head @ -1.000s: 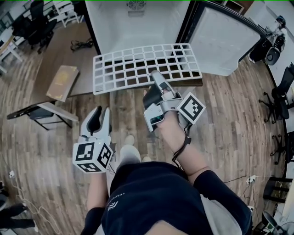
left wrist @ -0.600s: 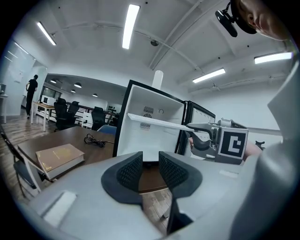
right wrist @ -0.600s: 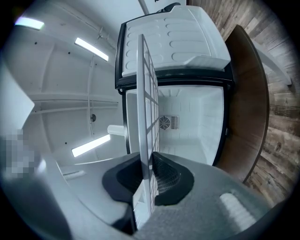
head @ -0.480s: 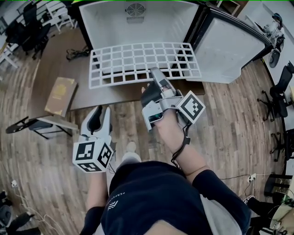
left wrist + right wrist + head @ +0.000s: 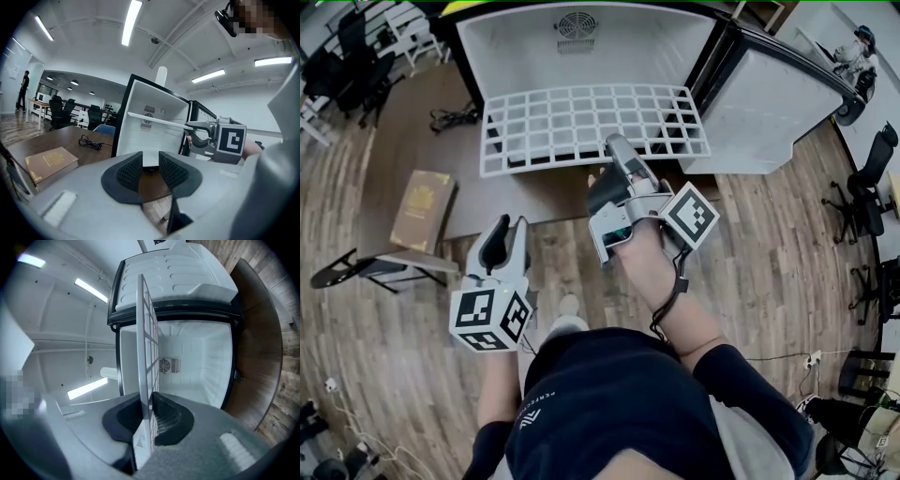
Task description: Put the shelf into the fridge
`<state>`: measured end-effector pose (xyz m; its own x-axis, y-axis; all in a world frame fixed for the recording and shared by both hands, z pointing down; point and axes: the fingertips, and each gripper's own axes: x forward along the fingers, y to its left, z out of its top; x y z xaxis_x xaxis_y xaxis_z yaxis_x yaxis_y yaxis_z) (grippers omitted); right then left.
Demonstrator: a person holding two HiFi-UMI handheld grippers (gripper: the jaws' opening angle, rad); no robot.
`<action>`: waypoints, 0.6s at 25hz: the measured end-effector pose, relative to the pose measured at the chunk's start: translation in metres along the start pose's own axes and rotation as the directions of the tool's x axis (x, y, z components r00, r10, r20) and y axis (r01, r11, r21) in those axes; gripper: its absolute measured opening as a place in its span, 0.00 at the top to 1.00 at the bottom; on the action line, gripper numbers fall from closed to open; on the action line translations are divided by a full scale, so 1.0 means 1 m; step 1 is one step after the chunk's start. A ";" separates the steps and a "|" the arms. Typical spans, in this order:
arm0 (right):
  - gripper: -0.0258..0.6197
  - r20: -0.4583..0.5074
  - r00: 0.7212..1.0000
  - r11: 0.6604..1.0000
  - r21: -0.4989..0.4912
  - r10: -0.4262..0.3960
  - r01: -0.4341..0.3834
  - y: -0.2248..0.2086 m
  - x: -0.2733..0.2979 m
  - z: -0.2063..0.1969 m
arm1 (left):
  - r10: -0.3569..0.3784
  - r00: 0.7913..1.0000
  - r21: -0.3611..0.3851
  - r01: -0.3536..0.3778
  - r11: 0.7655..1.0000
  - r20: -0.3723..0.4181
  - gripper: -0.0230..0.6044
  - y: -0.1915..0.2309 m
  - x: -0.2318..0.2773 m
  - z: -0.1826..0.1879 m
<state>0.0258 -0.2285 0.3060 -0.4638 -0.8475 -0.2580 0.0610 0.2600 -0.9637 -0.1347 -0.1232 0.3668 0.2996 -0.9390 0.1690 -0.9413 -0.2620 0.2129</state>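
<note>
In front of the open fridge (image 5: 581, 47), which stands on a brown worktop (image 5: 412, 141), the shelf (image 5: 595, 127) hangs flat in the air with its far edge at the mouth of the cabinet. Its long axis runs left to right across the opening, so the cavity lies straight ahead of it. I judge that the coming move turns on sliding it forward level and square to the side walls.

The right gripper (image 5: 617, 150) has its jaws clenched on the middle of the near long edge. Its own view shows the shelf edge-on between the pads, lined up with the fan at the back of the fridge. The left gripper (image 5: 502, 239) sits lower and closer to the body, well apart from the shelf, with its jaws parted and nothing between them.

The shelf is a white grid of square openings, thin and rigid-looking. The fridge door (image 5: 769, 103) stands swung out to the right.
</note>
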 end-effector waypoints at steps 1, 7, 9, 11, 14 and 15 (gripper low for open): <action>0.90 0.002 1.000 1.000 -0.001 0.001 -0.001 0.001 0.002 0.000 | -0.002 1.000 -0.001 0.002 1.000 0.002 0.79 0.001 0.001 0.002; 0.90 0.026 1.000 1.000 -0.003 0.000 0.000 0.003 0.027 0.004 | -0.005 1.000 0.000 0.005 1.000 -0.002 0.79 0.015 0.015 0.013; 0.90 0.025 1.000 1.000 -0.006 0.001 0.000 0.004 0.030 0.003 | -0.002 1.000 0.000 0.002 1.000 -0.001 0.79 0.017 0.016 0.014; 0.90 0.025 1.000 1.000 -0.005 -0.001 0.001 0.004 0.032 0.003 | 0.000 1.000 -0.002 0.000 1.000 0.001 0.79 0.018 0.017 0.015; 0.90 0.031 1.000 1.000 -0.003 -0.005 0.005 0.003 0.035 0.005 | -0.002 1.000 -0.002 0.002 1.000 0.001 0.78 0.021 0.019 0.017; 0.90 0.032 0.999 1.000 -0.001 -0.005 0.005 0.003 0.036 0.006 | -0.003 1.000 -0.002 0.003 1.000 0.001 0.78 0.022 0.021 0.017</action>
<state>0.0141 -0.2612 0.2937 -0.4360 -0.8630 -0.2552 0.0575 0.2563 -0.9649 -0.1522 -0.1523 0.3588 0.3024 -0.9383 0.1677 -0.9400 -0.2644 0.2155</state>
